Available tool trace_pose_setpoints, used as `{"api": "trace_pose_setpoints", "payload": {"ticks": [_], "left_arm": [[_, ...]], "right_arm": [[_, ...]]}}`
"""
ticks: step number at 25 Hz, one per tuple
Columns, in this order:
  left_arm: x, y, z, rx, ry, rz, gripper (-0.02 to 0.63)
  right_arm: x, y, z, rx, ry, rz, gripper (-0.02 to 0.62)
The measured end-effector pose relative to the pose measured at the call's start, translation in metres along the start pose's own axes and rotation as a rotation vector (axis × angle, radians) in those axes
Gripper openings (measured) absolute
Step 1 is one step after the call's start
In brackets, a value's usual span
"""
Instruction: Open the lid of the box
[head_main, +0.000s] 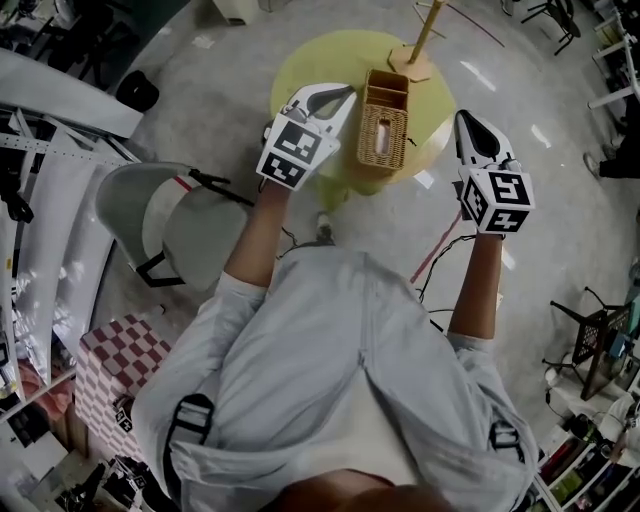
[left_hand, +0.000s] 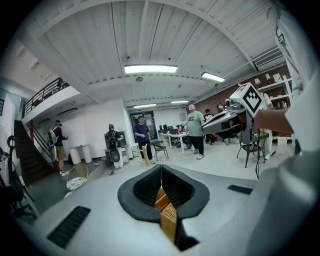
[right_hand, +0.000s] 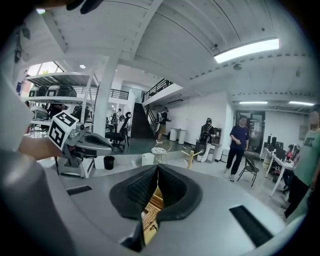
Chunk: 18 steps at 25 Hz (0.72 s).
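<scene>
The wicker box (head_main: 384, 135) is set on the round yellow desk (head_main: 300, 70); its inside cannot be made out. It is flanked by the left tongs (head_main: 347, 96) and right tongs (head_main: 463, 119), both closed on nothing.

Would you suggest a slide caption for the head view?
The left tool and right tool flank a wicker box on a round yellow table.

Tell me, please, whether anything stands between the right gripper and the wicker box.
Nothing visible does. In the head view only bare yellow table lies between the right gripper and the wicker box. The wooden stand is beyond the box, off that line, and the left gripper is at the box's other side.
</scene>
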<state>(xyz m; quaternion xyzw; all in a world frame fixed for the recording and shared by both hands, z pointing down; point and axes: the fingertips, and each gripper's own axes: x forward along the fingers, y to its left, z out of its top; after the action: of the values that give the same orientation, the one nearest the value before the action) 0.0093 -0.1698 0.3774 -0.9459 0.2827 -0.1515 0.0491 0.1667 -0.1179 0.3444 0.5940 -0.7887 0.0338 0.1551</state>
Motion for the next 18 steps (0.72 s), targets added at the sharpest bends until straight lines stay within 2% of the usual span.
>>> {"api": "trace_pose_setpoints", "payload": {"ticks": [9, 18], "left_arm": [[0.021, 0.042, -0.024, -0.029, 0.017, -0.070, 0.029], [0.049, 0.056, -0.051, -0.085, 0.061, -0.085, 0.029]], "right_arm": [[0.040, 0.001, -0.004, 0.031, 0.044, -0.055, 0.025], [0.076, -0.008, -0.026, 0.047, 0.093, -0.026, 0.025]]}}
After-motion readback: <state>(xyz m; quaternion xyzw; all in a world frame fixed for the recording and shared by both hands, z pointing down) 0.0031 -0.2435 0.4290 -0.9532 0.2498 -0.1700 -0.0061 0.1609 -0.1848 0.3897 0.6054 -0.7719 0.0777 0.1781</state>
